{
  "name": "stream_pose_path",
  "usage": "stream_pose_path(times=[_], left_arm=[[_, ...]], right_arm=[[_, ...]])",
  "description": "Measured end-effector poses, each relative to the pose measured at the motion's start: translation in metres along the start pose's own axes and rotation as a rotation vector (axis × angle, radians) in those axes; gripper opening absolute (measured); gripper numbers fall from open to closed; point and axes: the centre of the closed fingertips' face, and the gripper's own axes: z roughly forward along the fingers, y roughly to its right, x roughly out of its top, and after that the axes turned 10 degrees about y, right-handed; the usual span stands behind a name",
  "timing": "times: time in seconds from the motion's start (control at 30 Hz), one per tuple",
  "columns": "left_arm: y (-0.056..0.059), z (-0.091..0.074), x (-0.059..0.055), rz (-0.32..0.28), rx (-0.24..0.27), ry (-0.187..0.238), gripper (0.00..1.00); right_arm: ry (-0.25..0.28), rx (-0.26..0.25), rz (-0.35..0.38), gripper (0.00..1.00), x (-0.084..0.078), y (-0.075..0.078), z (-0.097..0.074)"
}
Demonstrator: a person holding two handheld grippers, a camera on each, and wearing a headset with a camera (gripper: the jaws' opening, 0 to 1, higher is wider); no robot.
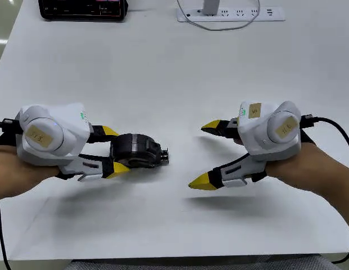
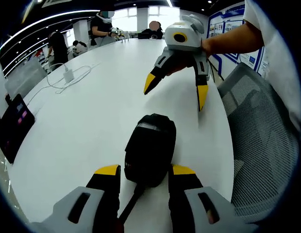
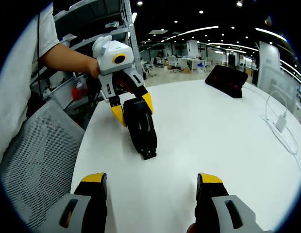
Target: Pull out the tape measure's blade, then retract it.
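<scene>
Left hand-held gripper [image 1: 115,149] closed on the black tape measure [image 1: 138,151], one yellow tip on each side. Tape measure sitting on the white tabletop [image 1: 163,73], front end pointing toward the right hand-held gripper [image 1: 205,153]. That one wide open, holding nothing, well apart from the tape measure. Far back, a white power strip [image 1: 231,14] and a dark screen [image 1: 84,8].
</scene>
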Motion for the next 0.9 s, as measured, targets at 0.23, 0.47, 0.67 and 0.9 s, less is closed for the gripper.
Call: stream_pose_path(times=[0.23,0.47,0.67,0.9], left_arm=[[0.001,0.002,0.0,0.003,-0.011,-0.001,0.29],[0.001,0.003,0.0,0.021,-0.025,-0.007,0.27],[0.002,0.003,0.0,0.035,-0.029,-0.016,0.26],[0.001,0.003,-0.001,0.043,-0.026,-0.026,0.26]], right_arm=[[0.002,0.007,0.005,0.74,-0.001,-0.001,0.003],[0.004,0.014,-0.009,0.71,-0.002,-0.002,0.006],[0.038,0.018,0.003,0.67,0.001,-0.002,0.011],[0.033,0.042,-0.024,0.62,0.0,-0.005,0.023]])
